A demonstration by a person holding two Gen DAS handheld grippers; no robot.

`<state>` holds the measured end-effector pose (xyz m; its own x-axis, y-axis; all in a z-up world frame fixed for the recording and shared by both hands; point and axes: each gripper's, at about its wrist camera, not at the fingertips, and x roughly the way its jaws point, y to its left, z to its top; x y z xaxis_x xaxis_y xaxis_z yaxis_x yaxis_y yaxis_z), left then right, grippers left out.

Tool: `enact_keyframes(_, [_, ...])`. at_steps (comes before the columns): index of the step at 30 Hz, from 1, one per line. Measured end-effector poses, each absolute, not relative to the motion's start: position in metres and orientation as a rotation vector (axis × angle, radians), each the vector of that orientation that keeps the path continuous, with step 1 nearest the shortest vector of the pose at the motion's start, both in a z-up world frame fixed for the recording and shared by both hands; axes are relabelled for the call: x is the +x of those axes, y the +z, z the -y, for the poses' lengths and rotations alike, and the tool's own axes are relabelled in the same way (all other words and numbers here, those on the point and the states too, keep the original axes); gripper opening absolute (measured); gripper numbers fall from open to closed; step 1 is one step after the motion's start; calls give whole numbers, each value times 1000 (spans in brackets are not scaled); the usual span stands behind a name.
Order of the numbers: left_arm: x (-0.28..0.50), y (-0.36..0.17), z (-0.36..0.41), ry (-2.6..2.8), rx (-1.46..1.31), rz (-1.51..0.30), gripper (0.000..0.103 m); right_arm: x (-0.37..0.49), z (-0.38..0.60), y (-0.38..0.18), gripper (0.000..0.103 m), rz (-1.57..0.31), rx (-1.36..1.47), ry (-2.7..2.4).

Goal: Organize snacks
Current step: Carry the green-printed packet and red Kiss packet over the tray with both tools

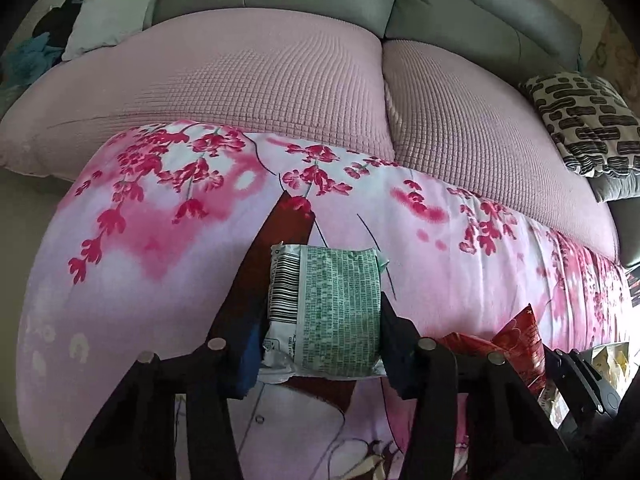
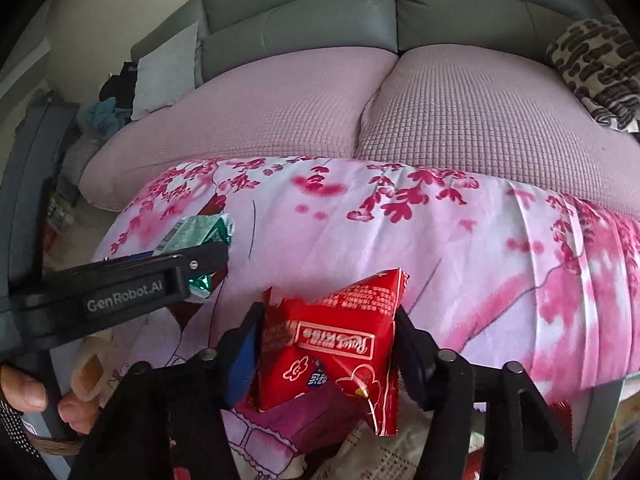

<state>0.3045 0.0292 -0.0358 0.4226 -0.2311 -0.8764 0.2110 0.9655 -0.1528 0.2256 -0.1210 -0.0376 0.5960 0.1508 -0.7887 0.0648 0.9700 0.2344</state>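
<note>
Both grippers hold a snack packet.
Left gripper [image 1: 320,320] fingers pinch the green packet [image 1: 340,308]; right gripper [image 2: 326,344] fingers clamp the red packet [image 2: 340,344] over the floral cloth [image 2: 440,240].

Black left tool [image 1: 320,320] with blue pads, silver screws, black right tool [image 2: 324,344], "GenRobot.AI" lettering

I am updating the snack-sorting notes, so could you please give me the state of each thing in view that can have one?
left gripper: shut on the green packet.
green packet: sealed, printed back showing, clamped between the pads.
right gripper: shut on the red packet.
red packet: sealed, crumpled, clamped between the pads.
floral cloth: spread flat over the surface.
</note>
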Motion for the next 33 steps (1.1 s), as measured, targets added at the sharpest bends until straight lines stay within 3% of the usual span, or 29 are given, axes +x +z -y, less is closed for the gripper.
enact_keyframes(20, [204,42,-7,-327,-122,-958,51,109,159,35,59,-811,320,-86])
enact_keyframes(33, [120,49,65,-454,-83,-953,51,5,232,45,59,-769,487,-268])
